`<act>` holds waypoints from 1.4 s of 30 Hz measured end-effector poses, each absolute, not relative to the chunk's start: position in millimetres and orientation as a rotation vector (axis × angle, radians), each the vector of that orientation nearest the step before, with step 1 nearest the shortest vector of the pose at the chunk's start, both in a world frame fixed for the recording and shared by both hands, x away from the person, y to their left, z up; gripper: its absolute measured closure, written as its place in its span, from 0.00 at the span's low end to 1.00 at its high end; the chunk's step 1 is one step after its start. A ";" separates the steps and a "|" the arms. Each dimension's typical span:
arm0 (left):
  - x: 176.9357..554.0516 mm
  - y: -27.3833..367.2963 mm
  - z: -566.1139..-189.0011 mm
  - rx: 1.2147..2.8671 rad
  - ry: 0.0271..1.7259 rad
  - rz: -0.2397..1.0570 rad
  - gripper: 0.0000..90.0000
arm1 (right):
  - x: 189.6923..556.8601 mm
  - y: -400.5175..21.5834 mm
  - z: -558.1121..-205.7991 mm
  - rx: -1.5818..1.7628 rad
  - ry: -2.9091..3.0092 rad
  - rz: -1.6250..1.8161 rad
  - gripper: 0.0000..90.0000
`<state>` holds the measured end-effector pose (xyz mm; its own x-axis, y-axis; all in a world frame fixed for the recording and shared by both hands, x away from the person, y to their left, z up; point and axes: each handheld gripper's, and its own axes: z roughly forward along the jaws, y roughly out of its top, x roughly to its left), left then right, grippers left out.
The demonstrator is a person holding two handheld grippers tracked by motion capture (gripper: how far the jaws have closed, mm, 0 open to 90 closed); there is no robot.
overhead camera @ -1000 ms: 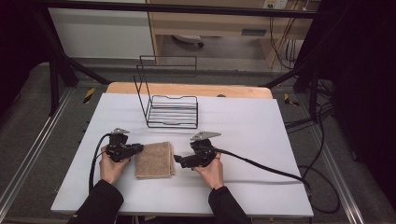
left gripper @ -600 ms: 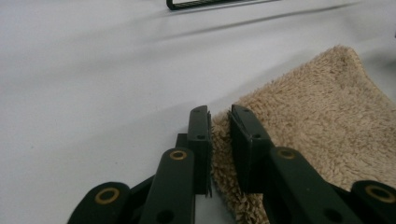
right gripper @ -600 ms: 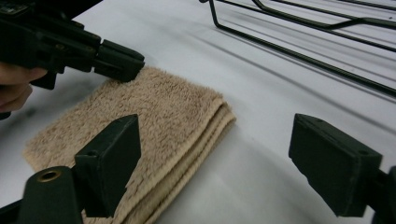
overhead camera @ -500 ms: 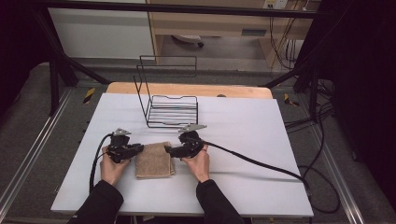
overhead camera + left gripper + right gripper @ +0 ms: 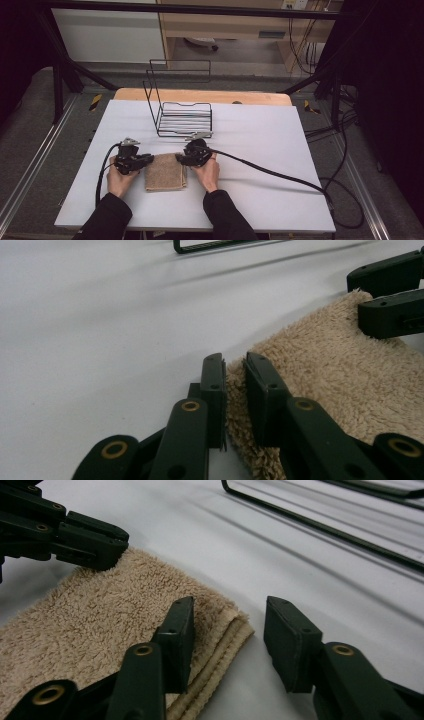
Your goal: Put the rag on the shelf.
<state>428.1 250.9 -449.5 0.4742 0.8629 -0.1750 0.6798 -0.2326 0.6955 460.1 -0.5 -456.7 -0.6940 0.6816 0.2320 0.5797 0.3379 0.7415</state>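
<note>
A folded beige towel (image 5: 165,172) lies flat on the white table (image 5: 260,145), between my two hands. My left gripper (image 5: 149,159) sits at its far left corner, and in the left gripper view that gripper (image 5: 234,365) is shut on the towel's (image 5: 340,370) fluffy edge. My right gripper (image 5: 179,159) is at the far right corner. Its jaws have just been closing. In the right gripper view this gripper (image 5: 230,605) still stands open: one jaw rests on top of the towel (image 5: 100,615), the other stands clear on the table, and the folded corner lies between them.
A black wire rack (image 5: 182,117) with a tall back frame stands just beyond the towel, close to my right gripper. Black cables trail from both grippers, the right one (image 5: 280,175) running across the table to its right edge. Bare white table spreads right of my hands.
My right gripper has slid left across the table to the towel's far right corner, and its jaws stand narrower than before. The left gripper and the towel have stayed put.
</note>
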 end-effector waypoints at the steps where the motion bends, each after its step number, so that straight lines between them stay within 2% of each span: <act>1: 428.0 250.6 -449.6 1.991 1.276 0.322 0.87 | 460.1 -0.1 -457.3 1.180 2.471 1.294 0.65; 13: 428.2 250.3 -449.4 1.991 1.279 0.323 0.87 | 462.6 3.5 -456.5 1.228 2.538 1.310 0.86; 17: 427.8 250.0 -449.2 1.996 1.274 0.327 0.87 | 462.8 3.8 -457.2 1.253 2.540 1.321 0.90; 30: 427.5 252.1 -448.5 1.980 1.279 0.308 0.92 | 462.3 3.3 -454.9 1.283 2.527 1.327 0.91; 42: 424.0 254.1 -443.4 1.951 1.270 0.316 0.93 | 457.8 1.4 -445.4 1.245 2.503 1.362 0.91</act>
<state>424.0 254.1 -443.4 0.4722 0.8597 -0.1949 0.6684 -0.2050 0.7150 457.8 1.4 -445.4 -0.6788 0.6585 0.3250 0.6305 0.2957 0.7177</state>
